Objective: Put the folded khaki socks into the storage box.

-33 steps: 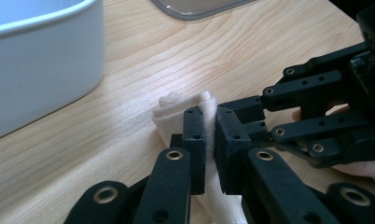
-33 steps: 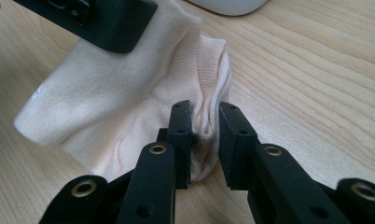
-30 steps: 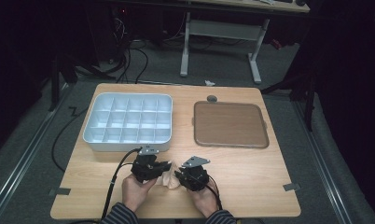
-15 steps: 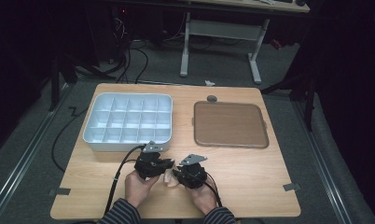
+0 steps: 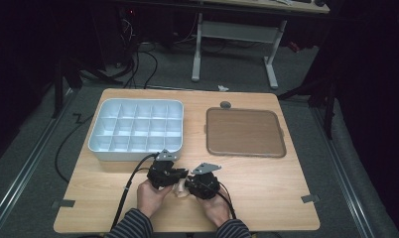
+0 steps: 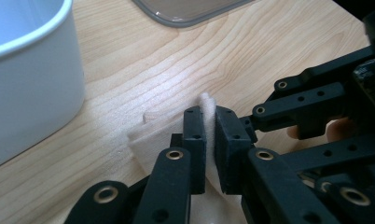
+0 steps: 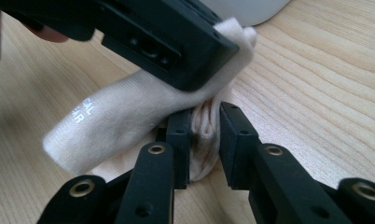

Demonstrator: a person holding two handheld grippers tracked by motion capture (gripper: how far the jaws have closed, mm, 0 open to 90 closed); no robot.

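A cream cloth point(image 5: 179, 190) with pale printed letters lies at the front middle of the wooden table point(image 5: 267, 188), between both hands. My left gripper point(image 6: 209, 114) is shut on a raised fold of the cloth point(image 6: 148, 140), pads tight on either side. My right gripper point(image 7: 205, 114) faces it, its jaws on a bunched part of the cloth point(image 7: 120, 116); they have just been opening slightly, with the cloth still filling the gap. In the high view the left gripper point(image 5: 173, 177) and right gripper point(image 5: 191, 184) almost touch.
A white compartment tray point(image 5: 133, 154) stands at the back left, close behind the left hand. A brown flat tray point(image 5: 244, 131) lies at the back right, with a small grey round piece point(image 5: 226, 104) behind it. A black cable point(image 5: 130, 183) trails left.
The left gripper has edged right, closer to the right gripper. The right hand has stayed put.
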